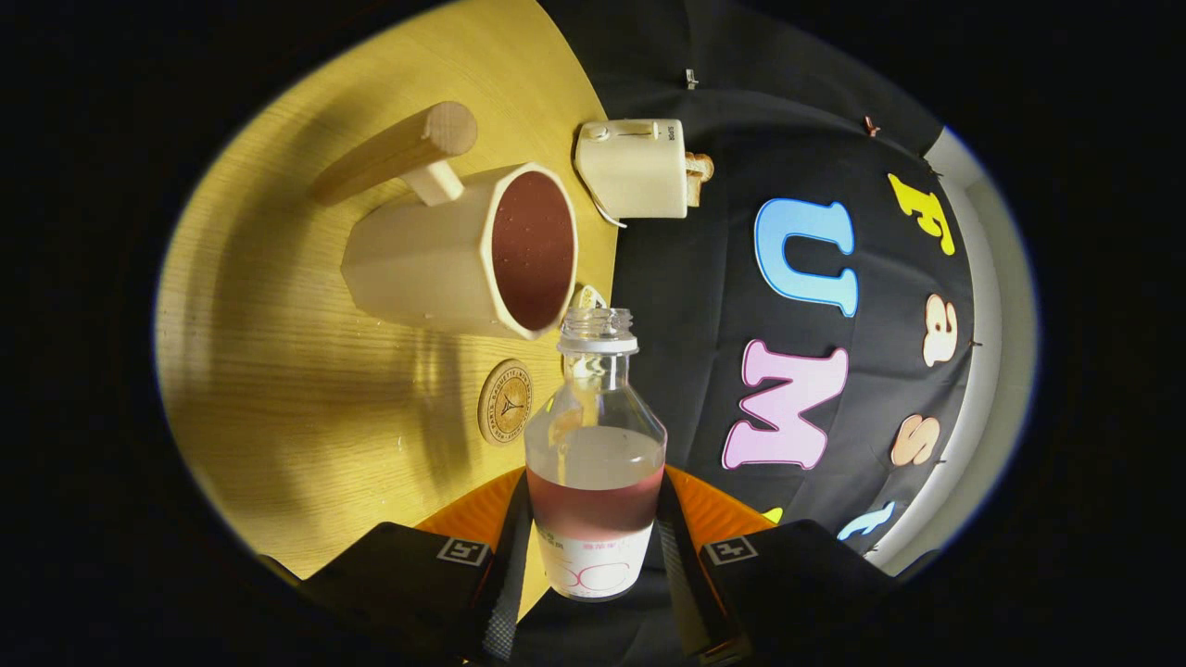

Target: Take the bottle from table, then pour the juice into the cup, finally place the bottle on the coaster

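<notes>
Clear bottle [595, 454] clamped between the tongs [593, 556]; cup [463, 250] beyond.

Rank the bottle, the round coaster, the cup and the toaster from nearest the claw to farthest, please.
1. Bottle: gripped between the claw's two fingers.
2. Coaster: on the wooden table just past the fingers, beside the bottle.
3. Cup: beyond the coaster, near the bottle's open mouth, holding red juice.
4. Toaster: farthest, past the cup at the table's edge by the black cloth.
</notes>
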`<state>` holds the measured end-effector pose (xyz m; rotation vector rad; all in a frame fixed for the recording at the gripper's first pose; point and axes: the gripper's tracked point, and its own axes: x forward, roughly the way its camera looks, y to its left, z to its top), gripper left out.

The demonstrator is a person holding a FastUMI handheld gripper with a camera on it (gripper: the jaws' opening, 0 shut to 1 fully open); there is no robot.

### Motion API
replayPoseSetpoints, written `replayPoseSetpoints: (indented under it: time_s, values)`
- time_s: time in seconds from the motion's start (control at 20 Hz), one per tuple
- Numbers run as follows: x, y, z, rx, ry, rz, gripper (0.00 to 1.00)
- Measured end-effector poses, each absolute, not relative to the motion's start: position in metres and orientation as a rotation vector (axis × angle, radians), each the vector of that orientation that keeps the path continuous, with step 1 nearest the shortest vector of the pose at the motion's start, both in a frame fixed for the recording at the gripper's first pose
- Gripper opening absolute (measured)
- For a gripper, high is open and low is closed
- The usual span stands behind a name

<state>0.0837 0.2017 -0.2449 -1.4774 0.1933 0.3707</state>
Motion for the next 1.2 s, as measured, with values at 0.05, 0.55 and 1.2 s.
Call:
replayPoseSetpoints:
  time_s: [0.05,0.55,1.2]
  values:
    - [0.0844,0.2032,-0.2445,-1.486,0.192,0.371,0.69]
    - [0.0862,0.2053,-0.2438,-1.562,0.154,0.389,0.69]
    - [0.0900,0.2060,-0.2379,-1.629,0.108,0.390,0.69]
